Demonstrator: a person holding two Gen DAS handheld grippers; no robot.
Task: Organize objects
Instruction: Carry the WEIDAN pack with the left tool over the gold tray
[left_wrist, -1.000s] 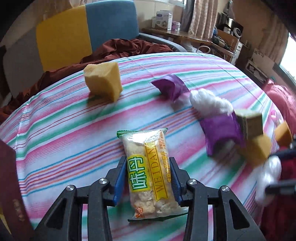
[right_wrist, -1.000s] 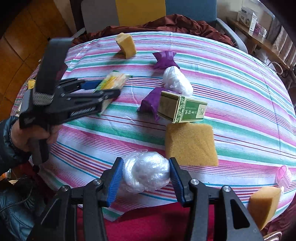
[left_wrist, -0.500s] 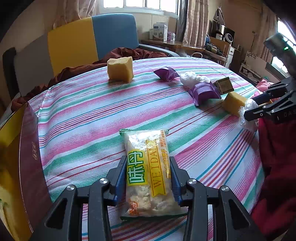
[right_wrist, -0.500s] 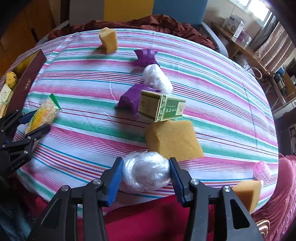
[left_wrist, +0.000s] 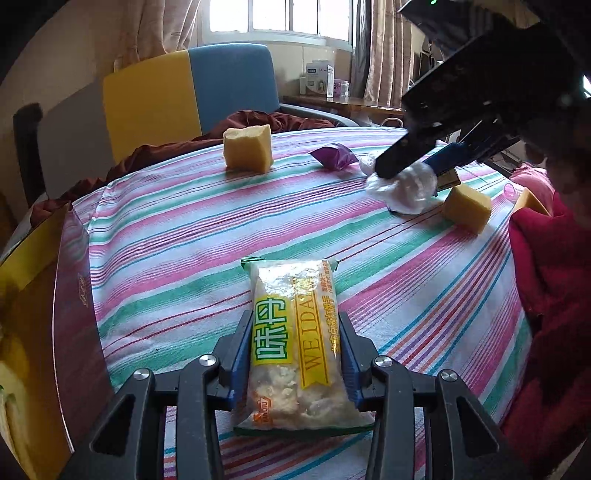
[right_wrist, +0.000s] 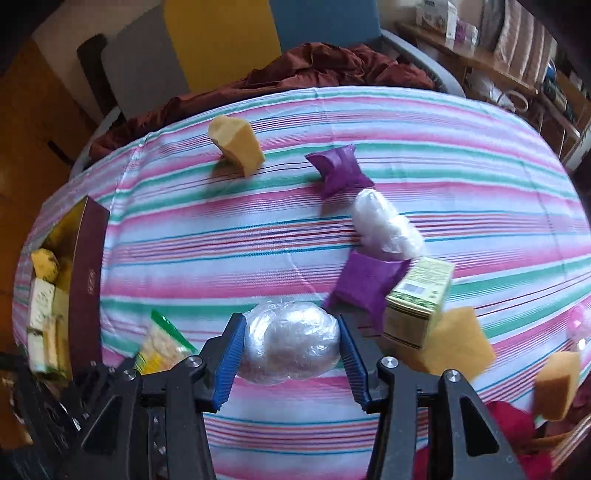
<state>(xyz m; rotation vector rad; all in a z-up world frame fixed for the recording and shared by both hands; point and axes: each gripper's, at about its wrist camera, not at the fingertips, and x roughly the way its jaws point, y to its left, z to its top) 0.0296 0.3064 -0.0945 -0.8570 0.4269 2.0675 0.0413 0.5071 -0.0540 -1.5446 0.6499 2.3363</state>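
Clearly both tools are loaded. The left gripper (left_wrist: 293, 354) has its blue pads pinching the long sides of a snack packet (left_wrist: 293, 347), a clear film wrapper with a yellow and green label and pale crumbly pieces inside, held over the near edge of the striped tablecloth (left_wrist: 192, 221). That packet looks light and crackly, and its filling would probably crush under a hard squeeze, so the mid-length grip on the two long sides seems right, with gentle pressure only. The right gripper (right_wrist: 291, 345) pinches a plastic-wrapped white ball (right_wrist: 291, 341) between its pads, also above the near edge. It looks soft, light and slippery in its film, so a hold across its widest part should keep it from squirting out.

Beyond them, an open maroon box (right_wrist: 86, 266) sits at the left edge and already holds yellowish items; it is likely where both loads belong. Further out on the cloth lie two purple packets (right_wrist: 338, 171) (right_wrist: 365, 280), another wrapped ball (right_wrist: 386, 230), a green carton (right_wrist: 419, 297) leaning on a yellow sponge (right_wrist: 458, 341), a sponge block (right_wrist: 236, 146) toward the far edge, and one more sponge (right_wrist: 557, 380) at the near right edge.
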